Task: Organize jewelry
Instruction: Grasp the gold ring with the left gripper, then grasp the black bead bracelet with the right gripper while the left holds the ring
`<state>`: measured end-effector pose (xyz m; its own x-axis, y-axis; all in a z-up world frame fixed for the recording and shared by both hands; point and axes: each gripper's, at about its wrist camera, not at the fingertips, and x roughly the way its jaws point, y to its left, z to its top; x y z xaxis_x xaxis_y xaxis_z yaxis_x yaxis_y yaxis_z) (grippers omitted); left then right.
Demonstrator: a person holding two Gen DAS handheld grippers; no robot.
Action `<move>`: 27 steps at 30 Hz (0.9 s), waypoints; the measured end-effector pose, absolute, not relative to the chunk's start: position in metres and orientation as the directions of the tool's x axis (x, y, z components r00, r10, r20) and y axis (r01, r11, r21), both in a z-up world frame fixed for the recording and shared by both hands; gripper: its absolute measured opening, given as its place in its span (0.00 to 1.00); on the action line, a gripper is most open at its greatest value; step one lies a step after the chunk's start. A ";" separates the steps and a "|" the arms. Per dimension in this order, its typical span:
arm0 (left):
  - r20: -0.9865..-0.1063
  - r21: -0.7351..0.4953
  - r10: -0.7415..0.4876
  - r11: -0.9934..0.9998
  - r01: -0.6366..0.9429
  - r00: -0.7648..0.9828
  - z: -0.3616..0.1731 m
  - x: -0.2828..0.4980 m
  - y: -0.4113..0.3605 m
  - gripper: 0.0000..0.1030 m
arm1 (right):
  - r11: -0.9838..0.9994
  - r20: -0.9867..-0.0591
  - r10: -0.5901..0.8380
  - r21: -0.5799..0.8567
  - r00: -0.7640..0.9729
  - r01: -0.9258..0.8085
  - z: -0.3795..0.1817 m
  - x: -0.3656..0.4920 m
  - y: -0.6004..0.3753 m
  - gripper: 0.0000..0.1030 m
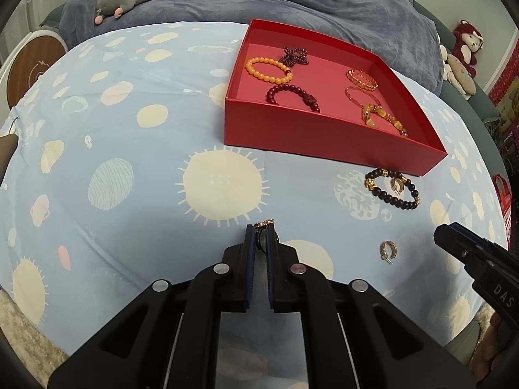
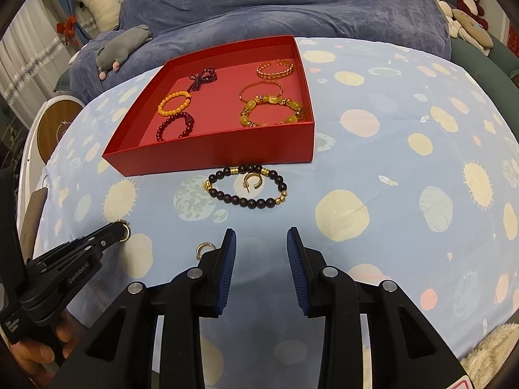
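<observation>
Left wrist view: your left gripper (image 1: pixel 261 231) clenched on small gold ring (image 1: pixel 264 223), nipped at jaw tips above planet-print bedsheet (image 1: pixel 129 123). Ring light, hard, slippery; likely twists free unless pinched flat across band. Right gripper (image 2: pixel 261 238) hangs released, jaws wide apart, holding nothing. Red box (image 2: pixel 227 152) already holds six bracelets. Dark bead bracelet (image 2: pixel 246 188) lies just before box, hoop earring (image 2: pixel 253 181) inside its loop; second hoop earring (image 1: pixel 387 249) near your grippers.
</observation>
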<state>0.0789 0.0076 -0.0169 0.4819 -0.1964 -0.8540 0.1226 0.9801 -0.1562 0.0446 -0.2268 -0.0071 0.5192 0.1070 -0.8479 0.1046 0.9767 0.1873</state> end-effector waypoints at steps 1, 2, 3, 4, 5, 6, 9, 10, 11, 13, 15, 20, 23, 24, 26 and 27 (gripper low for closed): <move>-0.853 -0.159 -0.197 0.980 0.119 0.483 -0.016 0.079 0.009 0.06 | 0.977 -0.847 0.105 0.186 0.521 0.107 -0.007 0.049 -0.227 0.32; -0.853 -0.163 -0.199 0.980 0.116 0.483 -0.016 0.079 0.010 0.06 | 0.978 -0.847 0.100 0.181 0.522 0.107 -0.008 0.053 -0.228 0.32; -0.853 -0.164 -0.199 0.980 0.113 0.482 -0.016 0.079 0.011 0.06 | 0.979 -0.847 0.094 0.175 0.523 0.107 -0.009 0.058 -0.228 0.32; -0.853 -0.167 -0.201 0.979 0.113 0.482 -0.016 0.079 0.012 0.06 | 0.980 -0.848 0.089 0.169 0.522 0.107 -0.010 0.063 -0.229 0.32; -0.852 -0.170 -0.204 0.979 0.113 0.482 -0.016 0.079 0.013 0.06 | 0.980 -0.849 0.088 0.167 0.521 0.107 -0.011 0.067 -0.229 0.32; -0.852 -0.172 -0.205 0.979 0.113 0.482 -0.016 0.079 0.013 0.06 | 0.980 -0.850 0.087 0.166 0.520 0.106 -0.013 0.072 -0.230 0.32; -0.852 -0.181 -0.211 0.977 0.110 0.478 -0.015 0.079 0.015 0.06 | 0.983 -0.852 0.076 0.152 0.519 0.105 -0.016 0.083 -0.231 0.31; -0.853 -0.183 -0.212 0.977 0.108 0.477 -0.016 0.079 0.016 0.06 | 0.983 -0.852 0.075 0.151 0.518 0.105 -0.018 0.086 -0.232 0.30; -0.854 -0.184 -0.212 0.977 0.106 0.476 -0.016 0.079 0.016 0.06 | 0.983 -0.853 0.075 0.151 0.517 0.107 -0.019 0.089 -0.233 0.29; -0.855 -0.187 -0.213 0.977 0.103 0.472 -0.017 0.080 0.017 0.06 | 0.983 -0.854 0.071 0.147 0.515 0.108 -0.021 0.093 -0.235 0.27; -0.858 -0.190 -0.214 0.977 0.099 0.468 -0.019 0.081 0.018 0.06 | 0.984 -0.859 0.068 0.142 0.508 0.108 -0.025 0.096 -0.237 0.26; -0.860 -0.191 -0.214 0.977 0.096 0.463 -0.022 0.081 0.018 0.06 | 0.985 -0.873 0.068 0.135 0.482 0.107 -0.037 0.099 -0.239 0.17; -0.860 -0.190 -0.213 0.977 0.096 0.463 -0.022 0.081 0.018 0.06 | 0.988 -0.869 0.058 0.121 0.492 0.097 -0.037 0.098 -0.237 0.17; -0.860 -0.190 -0.213 0.977 0.097 0.464 -0.022 0.081 0.018 0.06 | 0.988 -0.868 0.057 0.119 0.493 0.095 -0.037 0.098 -0.236 0.17; -0.860 -0.191 -0.214 0.977 0.097 0.463 -0.023 0.082 0.017 0.06 | 0.990 -0.869 0.051 0.111 0.492 0.092 -0.037 0.098 -0.236 0.08; -0.860 -0.191 -0.214 0.977 0.096 0.463 -0.023 0.081 0.017 0.06 | 0.990 -0.869 0.052 0.110 0.492 0.090 -0.037 0.098 -0.235 0.08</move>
